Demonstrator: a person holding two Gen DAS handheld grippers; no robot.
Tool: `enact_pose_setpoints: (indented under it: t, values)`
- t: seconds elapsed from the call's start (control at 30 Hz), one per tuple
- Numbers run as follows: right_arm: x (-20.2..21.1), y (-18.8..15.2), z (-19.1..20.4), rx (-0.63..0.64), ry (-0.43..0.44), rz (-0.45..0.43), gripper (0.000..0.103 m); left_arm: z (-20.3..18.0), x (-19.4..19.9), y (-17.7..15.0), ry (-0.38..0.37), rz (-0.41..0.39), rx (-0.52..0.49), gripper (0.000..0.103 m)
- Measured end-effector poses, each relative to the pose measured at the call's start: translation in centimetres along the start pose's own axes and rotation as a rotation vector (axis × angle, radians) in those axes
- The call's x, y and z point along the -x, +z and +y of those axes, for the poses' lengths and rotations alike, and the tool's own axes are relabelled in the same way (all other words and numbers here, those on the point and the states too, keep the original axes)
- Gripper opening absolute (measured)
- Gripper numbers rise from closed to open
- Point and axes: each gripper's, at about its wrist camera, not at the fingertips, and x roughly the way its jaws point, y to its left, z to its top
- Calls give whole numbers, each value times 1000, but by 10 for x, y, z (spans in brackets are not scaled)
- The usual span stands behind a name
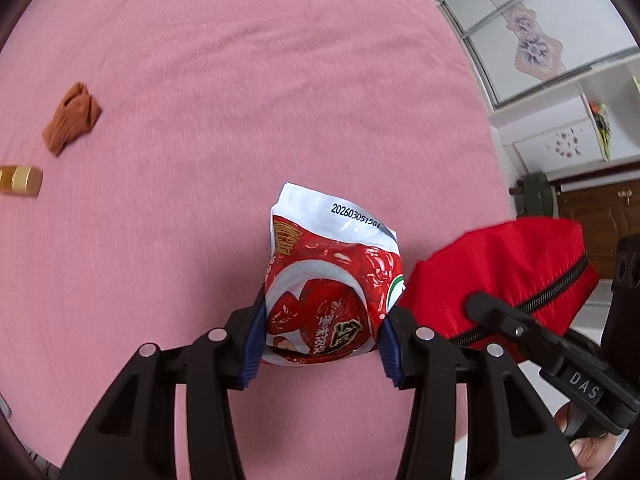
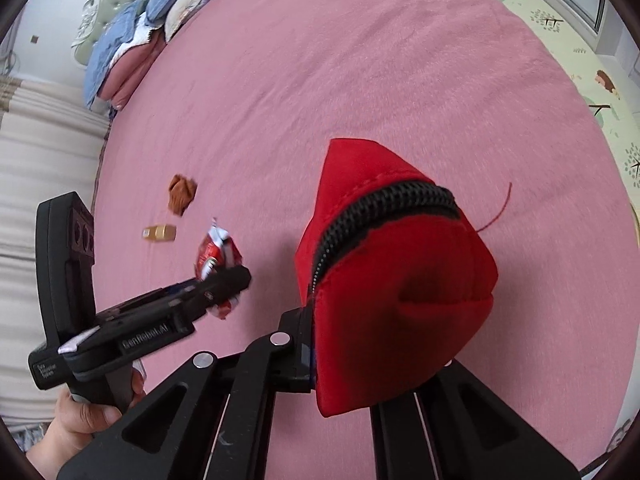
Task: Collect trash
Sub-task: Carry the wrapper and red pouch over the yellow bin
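Snack wrapper (image 1: 324, 280) clamped in left gripper (image 1: 320, 344), apparently crumpled.

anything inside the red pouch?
Can't tell. The red pouch, held in the right tongs, shows only its zipper and outer cloth; the inside is covered.

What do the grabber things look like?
Both are black plastic. The left gripper has blue ridged pads and round silver bolts on its fingers. The right gripper has silver bolts too. Each body carries small white lettering. No sleeves or cables show.
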Motion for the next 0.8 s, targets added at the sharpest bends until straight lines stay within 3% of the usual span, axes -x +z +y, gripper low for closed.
enact_pose_setpoints:
  t: [0.13,0.37,0.8]
  values:
    - [21,-28,5,10,2,-30,4,-16,6,-38,-13,16,-53,47]
    - [49,-68,-3,-15,-3,-66,4,-51,11,-78,-40,48,-135,47]
    - [109,-105,-72,-127,-9,-160,4,-146,10,-109,-87,92,-292,47]
